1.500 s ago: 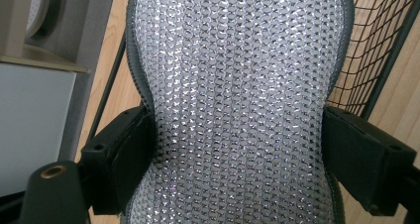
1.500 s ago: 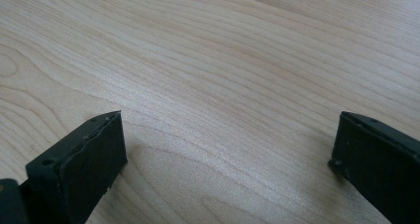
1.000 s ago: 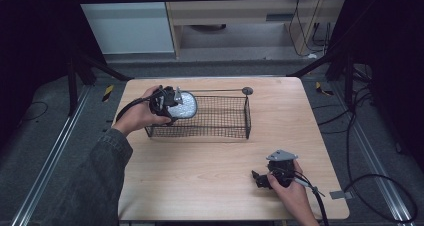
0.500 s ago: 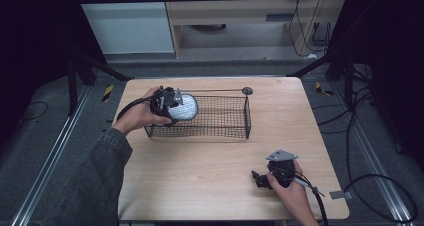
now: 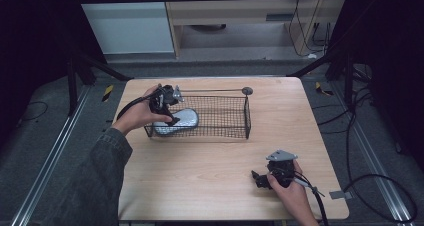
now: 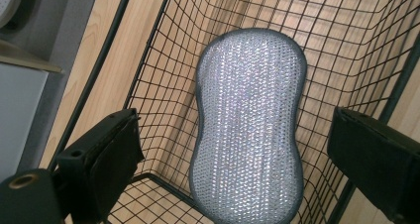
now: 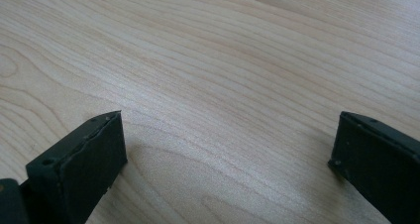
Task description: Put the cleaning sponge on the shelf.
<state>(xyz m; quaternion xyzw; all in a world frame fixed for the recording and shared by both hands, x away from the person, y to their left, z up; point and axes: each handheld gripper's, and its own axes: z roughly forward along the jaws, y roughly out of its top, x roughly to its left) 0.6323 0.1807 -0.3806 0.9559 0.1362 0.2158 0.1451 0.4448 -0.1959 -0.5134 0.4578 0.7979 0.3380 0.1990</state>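
Observation:
A silver mesh scouring pad [image 5: 179,121] [image 6: 247,125] lies inside the black wire basket [image 5: 220,133] [image 6: 163,60], at its left end, leaning partly against the wire wall. My left gripper [image 5: 171,113] [image 6: 233,130] hangs over that end, pointing down at the pad. Its jaws have just been opening and now stand wide apart, with the pad below and between them but untouched by the pads. My right gripper [image 5: 257,178] [image 7: 228,130] rests near the table's front right, open, with bare wood between its jaws.
The basket stands at the back middle of the wooden table [image 5: 210,181]. A thin rod with a round knob [image 5: 246,90] runs along its far rim. Cables trail from both grippers off the table edges.
The left gripper held the pad up at the basket's left rim; its jaws have opened and the pad now lies down inside the basket. The right hand has not moved.

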